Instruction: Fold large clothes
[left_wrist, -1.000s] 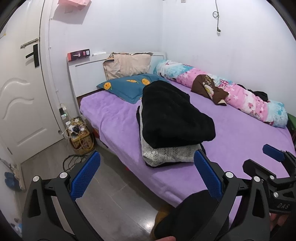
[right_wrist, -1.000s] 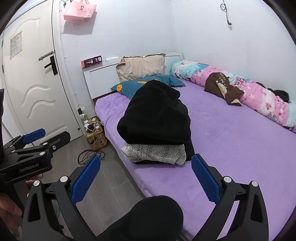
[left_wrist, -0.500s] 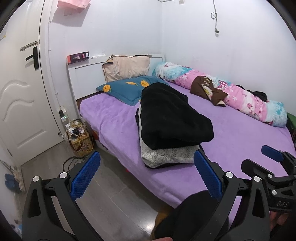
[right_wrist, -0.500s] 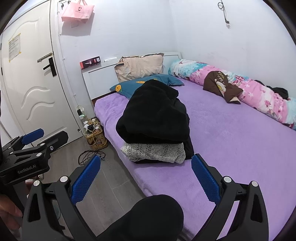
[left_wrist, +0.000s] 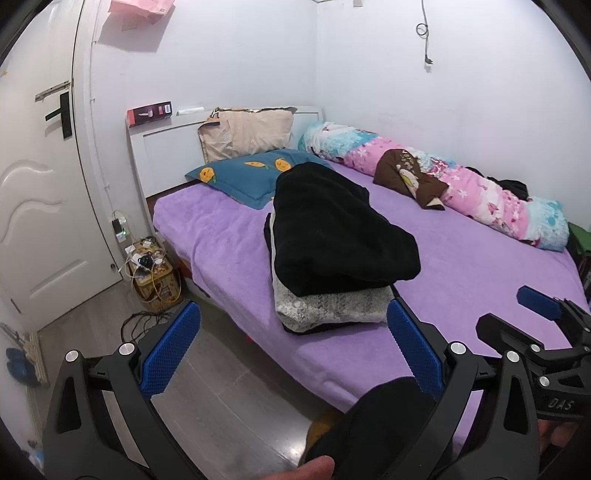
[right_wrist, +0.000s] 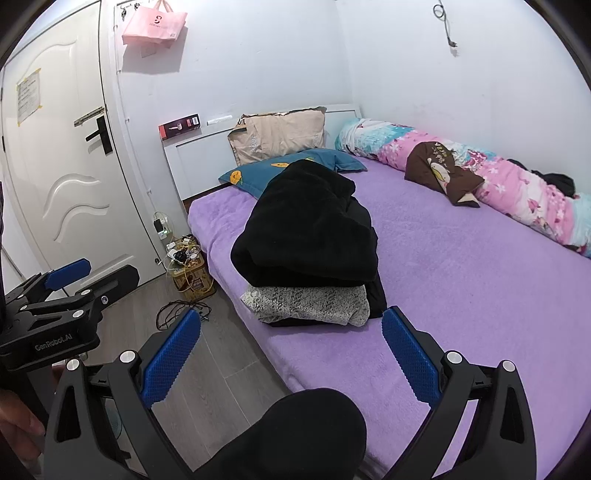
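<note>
black garment (left_wrist: 332, 229), purple bedsheet (left_wrist: 480, 266) — blue fingers (left_wrist: 170, 354)

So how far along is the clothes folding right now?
Done: a black garment lies folded on a grey garment, stacked on the purple bed. In hand: nothing; left gripper and right gripper hover open. Left: possibly the brown garment by the rolled quilt.

A folded black fleece garment (left_wrist: 332, 236) is lying on top of a folded grey knitted garment (left_wrist: 328, 306). Both are sitting stacked near the purple bed's (left_wrist: 480, 266) front edge.
</note>
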